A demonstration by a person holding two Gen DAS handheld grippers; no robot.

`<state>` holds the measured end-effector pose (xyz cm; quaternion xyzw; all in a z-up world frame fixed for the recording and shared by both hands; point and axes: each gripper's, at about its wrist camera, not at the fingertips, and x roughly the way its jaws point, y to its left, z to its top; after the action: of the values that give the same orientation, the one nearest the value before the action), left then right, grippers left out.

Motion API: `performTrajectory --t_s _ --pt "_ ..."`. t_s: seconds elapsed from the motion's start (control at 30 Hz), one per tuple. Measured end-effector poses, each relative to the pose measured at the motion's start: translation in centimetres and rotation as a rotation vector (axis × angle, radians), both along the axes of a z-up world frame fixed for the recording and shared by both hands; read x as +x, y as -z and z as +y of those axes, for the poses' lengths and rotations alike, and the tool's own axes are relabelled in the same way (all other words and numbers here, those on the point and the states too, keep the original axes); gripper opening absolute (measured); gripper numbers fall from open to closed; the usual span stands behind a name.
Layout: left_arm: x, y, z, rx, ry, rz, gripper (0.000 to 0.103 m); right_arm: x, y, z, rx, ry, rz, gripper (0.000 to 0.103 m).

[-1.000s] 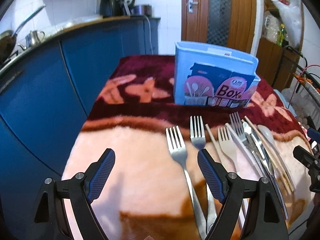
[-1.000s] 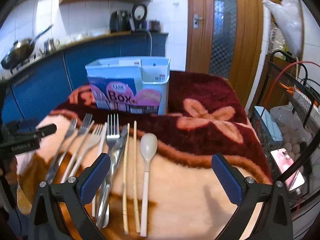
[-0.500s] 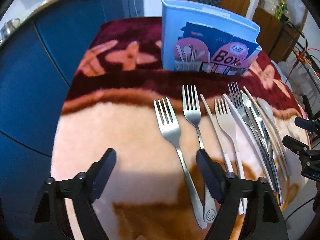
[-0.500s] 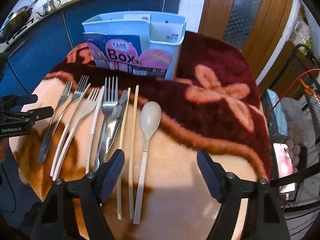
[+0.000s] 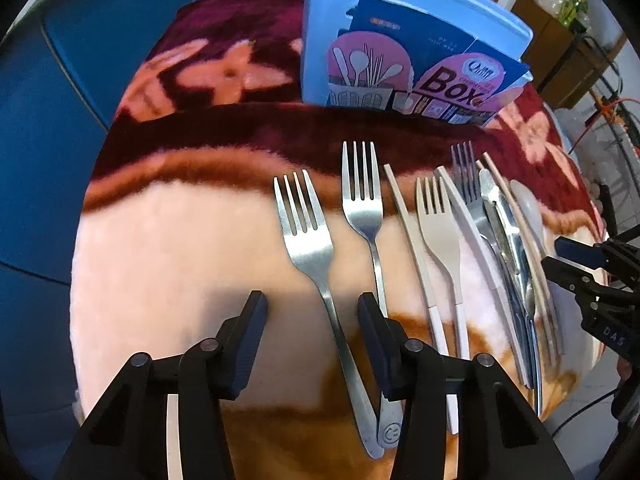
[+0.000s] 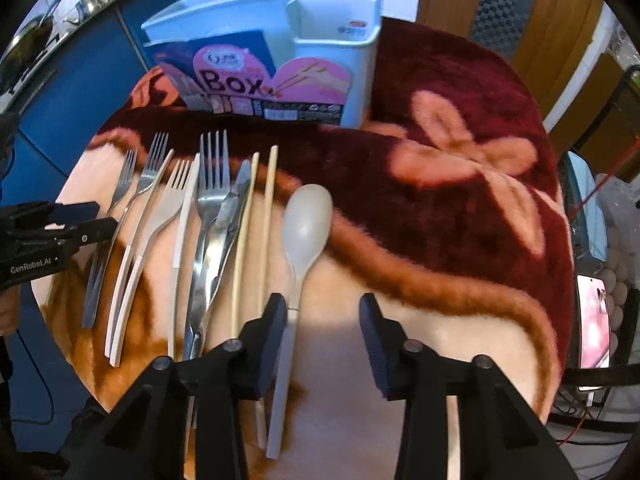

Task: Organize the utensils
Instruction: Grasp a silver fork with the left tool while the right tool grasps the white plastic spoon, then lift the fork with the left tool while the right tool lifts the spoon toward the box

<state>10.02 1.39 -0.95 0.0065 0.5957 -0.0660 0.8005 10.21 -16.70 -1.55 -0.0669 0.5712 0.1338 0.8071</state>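
Both grippers have dropped closer to the table since a second ago, and their jaws have narrowed from a wide spread to a moderate gap. Nearest, the left gripper [image 5: 310,316] hangs over the handle of the leftmost steel fork [image 5: 316,248], its fingers straddling the shaft without touching it, gripping nothing; the right-hand finger stands in front of the handle of the second steel fork [image 5: 366,216] (whether it touches I cannot tell). The right gripper [image 6: 322,318] is likewise part open and empty, its left finger just beside, perhaps brushing, the pale handle of the plastic spoon [image 6: 306,228], whose rounded matte bowl points away.

All the utensils lie side by side in a row, tines away, on a plush fleece blanket [image 6: 460,208], peach near us and deep maroon with pink flowers farther off. Left of the spoon come two slim beige chopsticks [image 6: 266,216], then a shiny steel knife [image 6: 230,216] pressed against a third steel fork [image 6: 212,184], a flat white plastic knife [image 6: 184,216], and a cream plastic fork [image 5: 438,220] with a beige stick close on its left.

Beyond the row, upright on the maroon band, stands the light blue plastic utensil holder [image 6: 340,28], with a glossy printed "Box" label across its front and open compartments on top.
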Motion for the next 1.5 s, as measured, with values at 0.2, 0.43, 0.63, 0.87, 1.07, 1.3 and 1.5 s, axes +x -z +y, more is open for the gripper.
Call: performTrajectory --t_s 0.2,0.43,0.63,0.87,1.07,1.3,1.5 --pt "1.4 0.1 -1.4 0.071 0.025 0.074 0.045 1.0 0.1 1.0 -0.027 -0.014 0.027 0.030" --pt "2.7 -0.5 -1.3 -0.043 -0.009 0.097 0.015 1.4 0.1 1.2 -0.005 -0.014 0.029 0.009" --pt "1.6 -0.8 -0.3 -0.086 -0.005 0.056 0.006 0.8 -0.2 0.8 0.037 -0.010 0.001 0.007" --pt "-2.1 -3.5 0.0 -0.088 0.028 -0.171 0.004 -1.5 -2.5 -0.9 0.132 0.008 -0.119 0.007" --pt "-4.5 -6.3 0.1 -0.151 0.029 -0.394 0.004 -3.4 -4.8 -1.6 0.252 0.024 -0.288 0.007" --pt "-3.9 -8.9 -0.7 -0.193 -0.003 -0.569 0.004 -4.2 -7.1 -1.5 0.336 0.043 -0.459 0.007" --pt "-2.7 -12.9 -0.6 -0.225 -0.014 -0.676 0.004 -3.3 -9.1 -1.6 0.362 0.051 -0.569 0.007"
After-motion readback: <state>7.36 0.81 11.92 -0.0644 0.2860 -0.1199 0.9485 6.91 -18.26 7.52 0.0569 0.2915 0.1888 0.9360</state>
